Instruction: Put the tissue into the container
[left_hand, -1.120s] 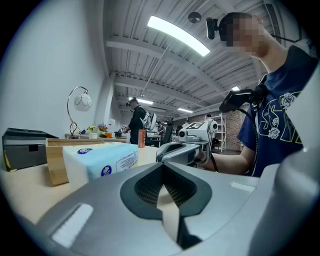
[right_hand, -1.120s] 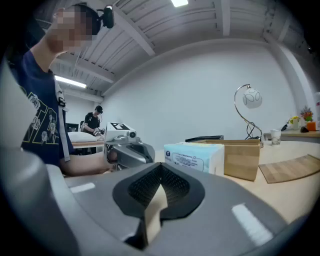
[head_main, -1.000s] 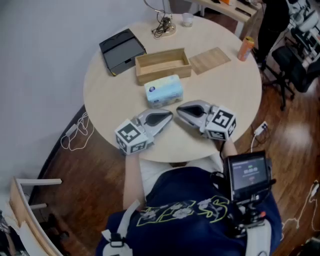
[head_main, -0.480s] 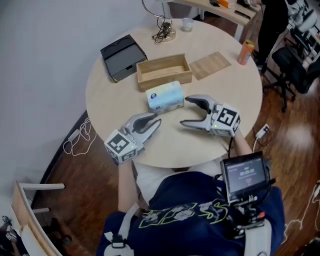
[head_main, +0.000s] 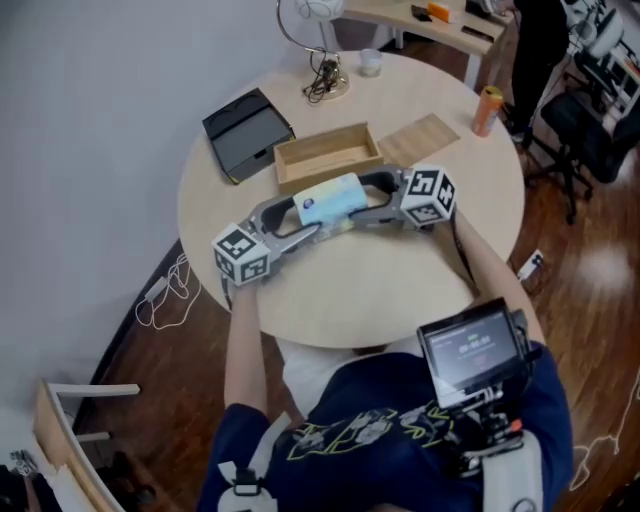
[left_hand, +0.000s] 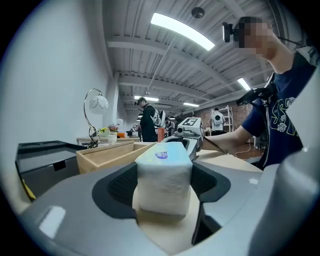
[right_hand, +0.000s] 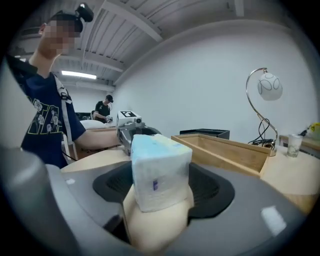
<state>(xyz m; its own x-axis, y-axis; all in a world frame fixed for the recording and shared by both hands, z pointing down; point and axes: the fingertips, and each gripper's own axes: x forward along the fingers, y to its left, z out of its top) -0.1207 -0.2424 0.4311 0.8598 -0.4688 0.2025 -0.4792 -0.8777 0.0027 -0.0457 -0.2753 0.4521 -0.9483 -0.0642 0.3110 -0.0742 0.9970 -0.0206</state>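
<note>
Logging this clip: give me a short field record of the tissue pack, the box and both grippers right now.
tissue pack: on the table, beside the wooden box, not in it
left gripper: fingers opening, one end of the pack between them
right gripper: fingers apart around the other end
wooden box: open, nothing seen inside

Soft, faintly crinkled wrap with a slight sheen covers the tissue pack (head_main: 328, 200). The container (head_main: 328, 153) is pale bare wood, matt. The bench (head_main: 380, 280) is smooth, light, matt wood-look. The floor (head_main: 590, 270) is dark glossy boards.
</note>
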